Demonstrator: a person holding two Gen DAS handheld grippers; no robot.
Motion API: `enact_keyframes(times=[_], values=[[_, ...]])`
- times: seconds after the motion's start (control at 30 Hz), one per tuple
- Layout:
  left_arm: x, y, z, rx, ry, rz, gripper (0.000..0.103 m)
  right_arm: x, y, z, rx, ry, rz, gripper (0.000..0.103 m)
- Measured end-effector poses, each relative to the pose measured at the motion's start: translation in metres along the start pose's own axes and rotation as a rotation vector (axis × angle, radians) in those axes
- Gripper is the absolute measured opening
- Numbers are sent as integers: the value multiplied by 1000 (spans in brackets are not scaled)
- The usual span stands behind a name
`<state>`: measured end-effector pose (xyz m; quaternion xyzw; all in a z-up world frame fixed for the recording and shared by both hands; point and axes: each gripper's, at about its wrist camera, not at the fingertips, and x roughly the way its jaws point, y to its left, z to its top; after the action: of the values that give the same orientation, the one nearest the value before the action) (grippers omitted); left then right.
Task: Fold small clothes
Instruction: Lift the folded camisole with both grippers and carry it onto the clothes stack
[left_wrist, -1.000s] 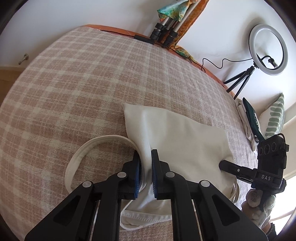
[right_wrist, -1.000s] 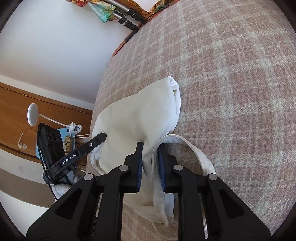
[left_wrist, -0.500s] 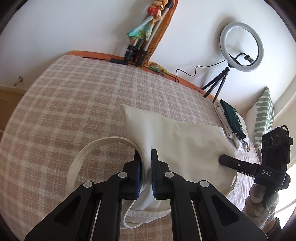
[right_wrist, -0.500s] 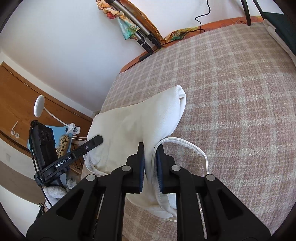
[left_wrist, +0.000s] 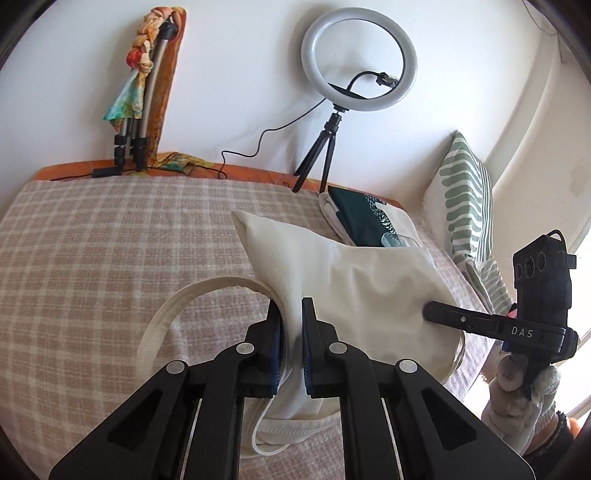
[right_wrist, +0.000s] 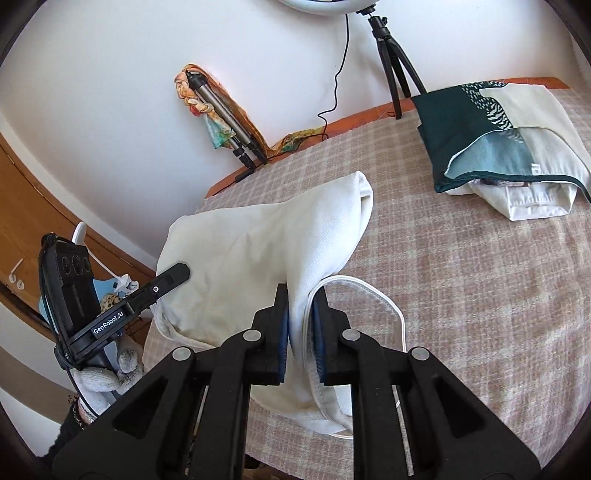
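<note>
A small white garment (left_wrist: 351, 280) hangs lifted above the pink checked bed cover (left_wrist: 92, 258). My left gripper (left_wrist: 291, 314) is shut on its left edge near a banded hem loop (left_wrist: 177, 306). My right gripper (right_wrist: 300, 306) is shut on the opposite edge; it shows in the left wrist view (left_wrist: 428, 308) at the right. The garment (right_wrist: 258, 251) sags between the two grippers, its far corner pointing up. The left gripper also shows in the right wrist view (right_wrist: 181, 273).
A pile of folded clothes, dark green on white (right_wrist: 498, 147), lies at the bed's far right. A ring light on a tripod (left_wrist: 358, 62) and folded tripod legs (left_wrist: 140, 103) stand at the wall. A green striped pillow (left_wrist: 465, 199) leans at the right.
Both grippers have risen and tilted up, lifting the garment off the bed cover. The wall, ring light and clothes pile have come into view.
</note>
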<state>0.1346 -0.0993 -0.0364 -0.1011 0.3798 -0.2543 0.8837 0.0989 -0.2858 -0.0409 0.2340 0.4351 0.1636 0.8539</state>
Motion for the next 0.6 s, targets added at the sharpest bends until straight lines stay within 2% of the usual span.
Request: enact_keyframes(times=[0.23,0.6], values=[[36,-61,12,82,11,-51,7,-51,-48,20,-7,-59,-102,13],[109,-145,57,202,-18,-31,7,-105,-114,91,-36,-159,-222,13]])
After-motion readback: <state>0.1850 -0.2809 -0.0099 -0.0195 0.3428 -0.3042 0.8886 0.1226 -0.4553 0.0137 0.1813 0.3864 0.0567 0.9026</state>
